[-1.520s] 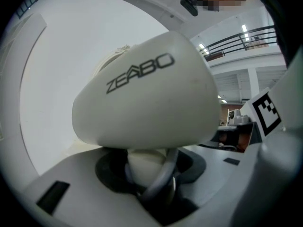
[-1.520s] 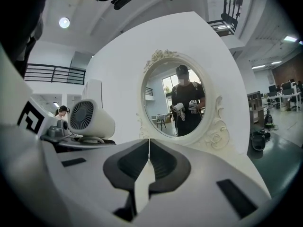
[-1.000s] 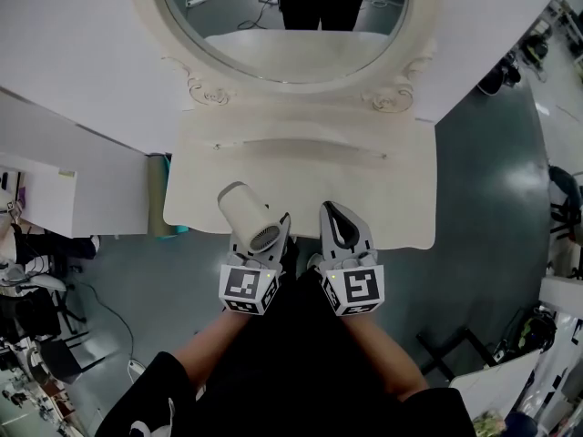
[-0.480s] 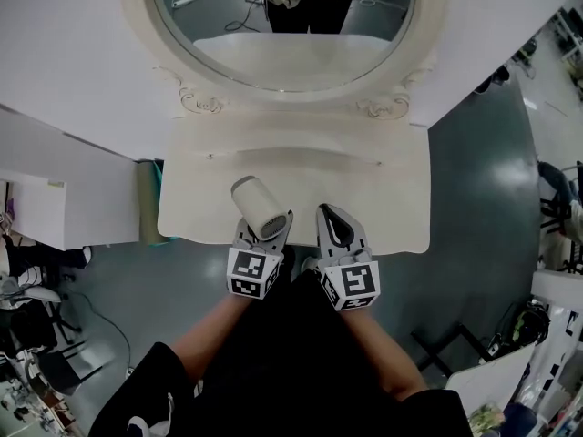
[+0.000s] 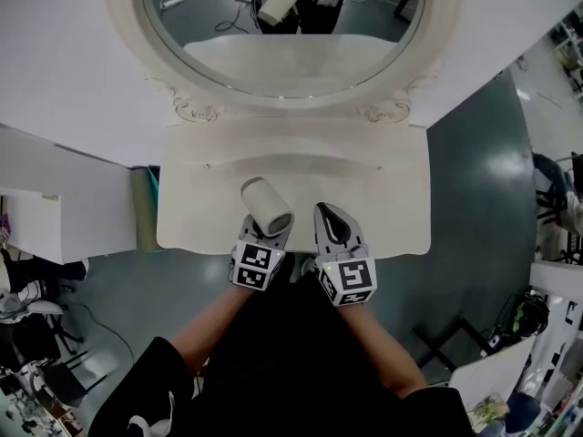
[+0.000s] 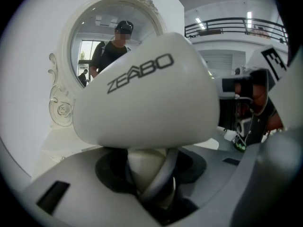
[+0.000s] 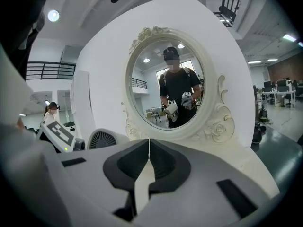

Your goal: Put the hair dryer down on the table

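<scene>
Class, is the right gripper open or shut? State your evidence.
Shut. The right gripper has its jaws meeting at the tips, with nothing between them.

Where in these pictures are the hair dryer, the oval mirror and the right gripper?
hair dryer (image 5: 263, 204): head view, on its white barrel.
oval mirror (image 5: 282, 44): head view, on the glass.
right gripper (image 5: 330, 213): head view, at its closed tips.

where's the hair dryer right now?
Head view, centre: the hair dryer is clamped by the left gripper, over the front edge of the table, just left of the right gripper.
</scene>
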Demonstrator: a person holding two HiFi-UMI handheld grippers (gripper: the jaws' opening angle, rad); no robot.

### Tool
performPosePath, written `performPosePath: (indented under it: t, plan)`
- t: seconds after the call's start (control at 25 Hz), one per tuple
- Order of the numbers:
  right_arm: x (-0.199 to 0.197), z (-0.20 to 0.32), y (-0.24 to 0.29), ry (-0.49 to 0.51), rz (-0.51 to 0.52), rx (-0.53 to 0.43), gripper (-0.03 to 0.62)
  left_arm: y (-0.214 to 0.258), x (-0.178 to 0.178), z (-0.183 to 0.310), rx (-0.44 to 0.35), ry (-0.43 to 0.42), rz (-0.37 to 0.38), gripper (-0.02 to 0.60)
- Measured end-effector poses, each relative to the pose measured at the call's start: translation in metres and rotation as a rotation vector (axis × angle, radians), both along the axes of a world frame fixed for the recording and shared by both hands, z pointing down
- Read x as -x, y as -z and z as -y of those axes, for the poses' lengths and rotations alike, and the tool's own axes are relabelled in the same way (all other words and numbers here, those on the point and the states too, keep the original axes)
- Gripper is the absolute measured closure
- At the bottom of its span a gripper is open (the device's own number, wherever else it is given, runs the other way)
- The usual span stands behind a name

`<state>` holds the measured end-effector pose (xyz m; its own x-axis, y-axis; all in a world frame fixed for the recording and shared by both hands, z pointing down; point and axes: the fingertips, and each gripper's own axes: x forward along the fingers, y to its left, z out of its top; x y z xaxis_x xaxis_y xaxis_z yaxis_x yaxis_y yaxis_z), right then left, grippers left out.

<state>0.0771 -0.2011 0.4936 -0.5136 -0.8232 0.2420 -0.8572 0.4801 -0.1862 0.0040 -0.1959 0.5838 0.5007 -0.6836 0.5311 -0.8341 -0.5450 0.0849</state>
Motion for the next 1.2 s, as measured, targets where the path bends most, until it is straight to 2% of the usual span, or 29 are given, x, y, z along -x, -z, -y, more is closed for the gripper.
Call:
performPosePath:
  t: [0.12,0.4,0.52,0.68,1.0,1.2]
  plan:
    - [0.001,0.009,-0.002,-0.023,-0.006,0.006,0.576,-0.019,0.001,0.007,0.031,-0.051,0.041,0.399]
    - [0.007,0.024,-0.017,-0.077,0.023,0.064,0.576,-0.060,0.008,0.019,0.149,-0.117,0.058,0.399]
    - [0.011,0.028,-0.024,-0.092,0.014,0.080,0.576,-0.077,0.013,0.024,0.165,-0.166,0.117,0.399]
    - [0.010,0.037,-0.028,-0.125,0.006,0.087,0.576,-0.100,0.013,0.034,0.161,-0.283,0.189,0.399]
    - [0.006,0.052,-0.031,-0.186,0.003,0.095,0.576,-0.146,0.015,0.044,0.224,-0.444,0.347,0.399]
    - [0.006,0.056,-0.034,-0.205,0.021,0.121,0.576,-0.163,0.018,0.045,0.273,-0.489,0.377,0.398]
